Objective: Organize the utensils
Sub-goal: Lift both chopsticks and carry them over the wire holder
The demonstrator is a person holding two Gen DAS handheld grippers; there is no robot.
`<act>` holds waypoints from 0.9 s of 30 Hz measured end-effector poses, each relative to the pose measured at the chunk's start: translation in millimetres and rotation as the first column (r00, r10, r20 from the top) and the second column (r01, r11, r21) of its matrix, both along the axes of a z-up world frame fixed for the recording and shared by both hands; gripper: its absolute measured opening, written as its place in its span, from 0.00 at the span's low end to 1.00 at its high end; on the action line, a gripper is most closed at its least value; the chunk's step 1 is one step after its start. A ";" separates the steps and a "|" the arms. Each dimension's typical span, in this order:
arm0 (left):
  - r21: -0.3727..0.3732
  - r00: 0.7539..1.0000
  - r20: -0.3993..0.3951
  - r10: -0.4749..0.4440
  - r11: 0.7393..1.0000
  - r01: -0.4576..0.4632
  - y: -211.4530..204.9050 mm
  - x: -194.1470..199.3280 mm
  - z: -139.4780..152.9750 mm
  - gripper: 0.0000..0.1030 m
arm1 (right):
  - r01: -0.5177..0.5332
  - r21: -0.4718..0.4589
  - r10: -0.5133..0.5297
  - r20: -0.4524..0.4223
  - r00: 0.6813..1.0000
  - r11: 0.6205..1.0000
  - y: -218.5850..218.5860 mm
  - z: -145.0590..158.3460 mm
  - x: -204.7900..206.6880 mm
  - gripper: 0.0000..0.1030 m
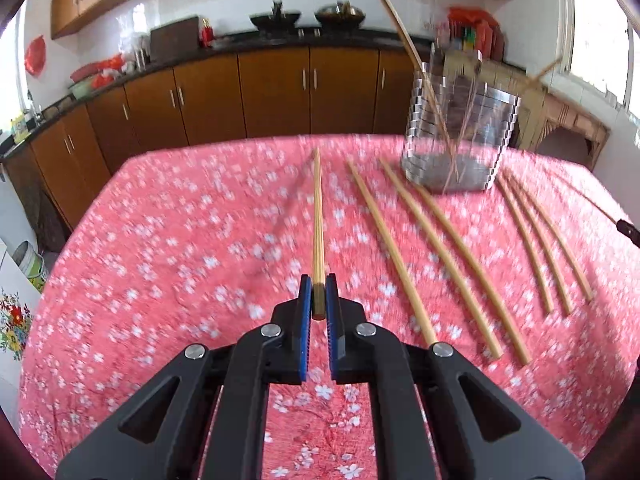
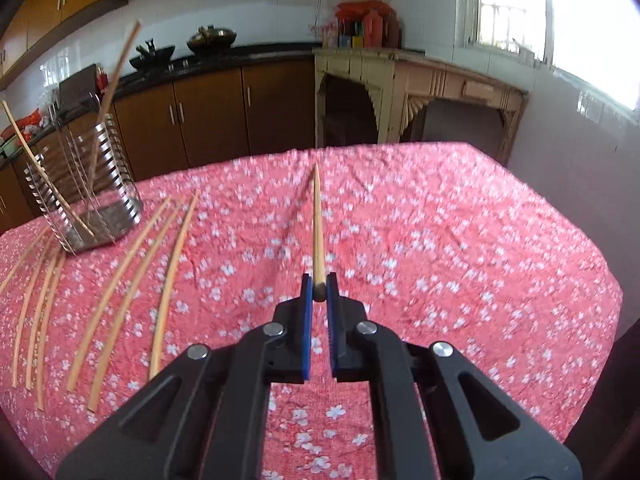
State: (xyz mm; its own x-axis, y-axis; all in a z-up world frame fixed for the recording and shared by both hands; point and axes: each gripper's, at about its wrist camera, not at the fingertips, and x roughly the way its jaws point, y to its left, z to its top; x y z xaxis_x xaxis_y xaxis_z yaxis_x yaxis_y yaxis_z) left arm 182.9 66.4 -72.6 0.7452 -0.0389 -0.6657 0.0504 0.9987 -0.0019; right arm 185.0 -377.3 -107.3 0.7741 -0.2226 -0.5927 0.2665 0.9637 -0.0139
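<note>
My left gripper (image 1: 319, 285) is shut on the thick end of a wooden chopstick (image 1: 318, 216) that points straight ahead above the pink flowered tablecloth (image 1: 180, 240). My right gripper (image 2: 319, 283) is shut on another chopstick (image 2: 317, 224), also held clear of the cloth (image 2: 440, 240). A slatted metal utensil holder (image 1: 460, 128) stands at the far right of the left wrist view with two chopsticks leaning in it. In the right wrist view the holder (image 2: 86, 184) is at the far left. Several loose chopsticks (image 1: 400, 256) lie on the cloth in front of the holder, and those chopsticks (image 2: 124, 280) fill the right view's left side.
Brown kitchen cabinets (image 1: 240, 92) under a dark counter run behind the table. A pale wooden sideboard (image 2: 420, 92) stands beyond the table's far edge, under a bright window (image 2: 560, 20). The cloth to the right of my right gripper carries no utensils.
</note>
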 end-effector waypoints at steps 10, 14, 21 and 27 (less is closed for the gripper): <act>-0.077 0.970 0.237 0.055 0.996 -0.038 9.2 -6.6 67.2 0.07 | -0.018 -0.060 0.030 0.206 0.978 0.998 6.0 64.5 -14.7 0.07; -0.096 0.951 0.297 0.082 0.994 -0.056 13.4 -7.9 85.3 0.07 | -0.026 -0.067 0.043 0.261 0.964 0.997 7.7 84.3 -14.6 0.07; -0.127 0.918 0.376 0.124 0.989 -0.081 20.8 -11.3 110.8 0.07 | -0.038 -0.057 0.055 0.335 0.941 0.998 8.6 113.7 -15.5 0.07; -0.138 0.893 0.427 0.145 0.986 -0.094 24.5 -15.6 128.7 0.07 | -0.059 -0.037 0.069 0.378 0.923 0.998 8.8 133.0 -19.6 0.07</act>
State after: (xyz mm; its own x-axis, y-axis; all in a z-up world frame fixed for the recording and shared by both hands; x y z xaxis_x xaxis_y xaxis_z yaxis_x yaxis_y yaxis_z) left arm 167.3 90.9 56.1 0.9624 0.0144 -0.2714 -0.0483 0.9918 -0.1184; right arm 165.4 -368.5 25.6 0.9530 -0.1756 -0.2471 0.1940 0.9796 0.0522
